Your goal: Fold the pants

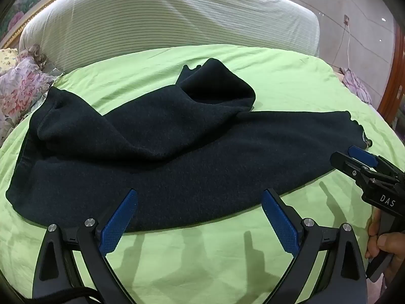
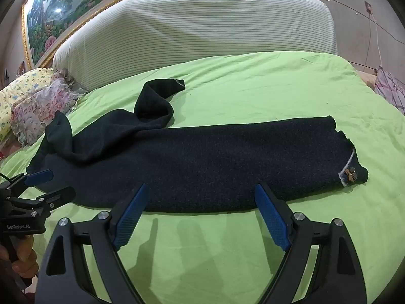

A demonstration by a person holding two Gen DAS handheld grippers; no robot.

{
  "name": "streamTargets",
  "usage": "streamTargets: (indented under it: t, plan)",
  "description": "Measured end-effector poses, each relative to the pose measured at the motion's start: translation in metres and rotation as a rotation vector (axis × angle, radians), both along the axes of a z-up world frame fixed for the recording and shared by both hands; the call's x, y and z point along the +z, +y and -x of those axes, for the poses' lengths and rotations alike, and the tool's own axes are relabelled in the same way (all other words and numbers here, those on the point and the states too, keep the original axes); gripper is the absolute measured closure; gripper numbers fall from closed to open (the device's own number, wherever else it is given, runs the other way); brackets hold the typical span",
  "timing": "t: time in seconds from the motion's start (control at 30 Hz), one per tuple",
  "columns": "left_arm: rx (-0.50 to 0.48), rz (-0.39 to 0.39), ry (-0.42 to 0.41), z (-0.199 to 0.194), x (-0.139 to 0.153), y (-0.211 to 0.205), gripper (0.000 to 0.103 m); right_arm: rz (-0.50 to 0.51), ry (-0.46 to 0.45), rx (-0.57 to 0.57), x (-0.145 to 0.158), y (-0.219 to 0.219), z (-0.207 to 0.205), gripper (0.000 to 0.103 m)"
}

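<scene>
Dark navy pants (image 1: 177,157) lie lengthwise on the green bed sheet (image 1: 202,253). One leg lies flat and runs to the right, ending in a hem with a small flower trim (image 2: 350,173). The other leg (image 2: 154,106) is crumpled and bent back toward the headboard. My left gripper (image 1: 198,195) is open, its blue pads over the near edge of the pants around the middle. My right gripper (image 2: 201,188) is also open, its tips at the near edge of the flat leg. Each gripper shows in the other's view: the right gripper (image 1: 341,155) by the hem end, the left gripper (image 2: 62,182) by the waist end.
A striped white headboard cushion (image 1: 164,20) stands behind the bed. Floral pillows (image 1: 20,86) lie at the far left. A gold-framed painting (image 2: 63,12) hangs above. A cable (image 2: 374,33) runs down the right wall. A hand (image 1: 382,240) grips the right gripper's handle.
</scene>
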State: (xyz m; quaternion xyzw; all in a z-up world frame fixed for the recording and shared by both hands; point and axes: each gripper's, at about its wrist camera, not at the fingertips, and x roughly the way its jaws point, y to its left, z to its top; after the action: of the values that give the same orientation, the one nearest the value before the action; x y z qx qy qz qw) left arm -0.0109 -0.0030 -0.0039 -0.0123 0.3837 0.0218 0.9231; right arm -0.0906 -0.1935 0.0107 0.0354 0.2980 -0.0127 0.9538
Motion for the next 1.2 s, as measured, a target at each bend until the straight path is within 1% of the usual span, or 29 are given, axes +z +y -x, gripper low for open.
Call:
streamTargets:
  t: [0.93, 1.2]
  plan:
    - [-0.005, 0.010, 0.003, -0.0005, -0.0016, 0.0002, 0.004, 0.000, -0.002, 0.000, 0.0002, -0.0003, 0.0000, 0.017]
    - [-0.009, 0.012, 0.008, -0.0011, 0.0000, 0.0002, 0.004, -0.024, -0.008, -0.001, 0.0015, -0.0043, 0.0016, 0.017]
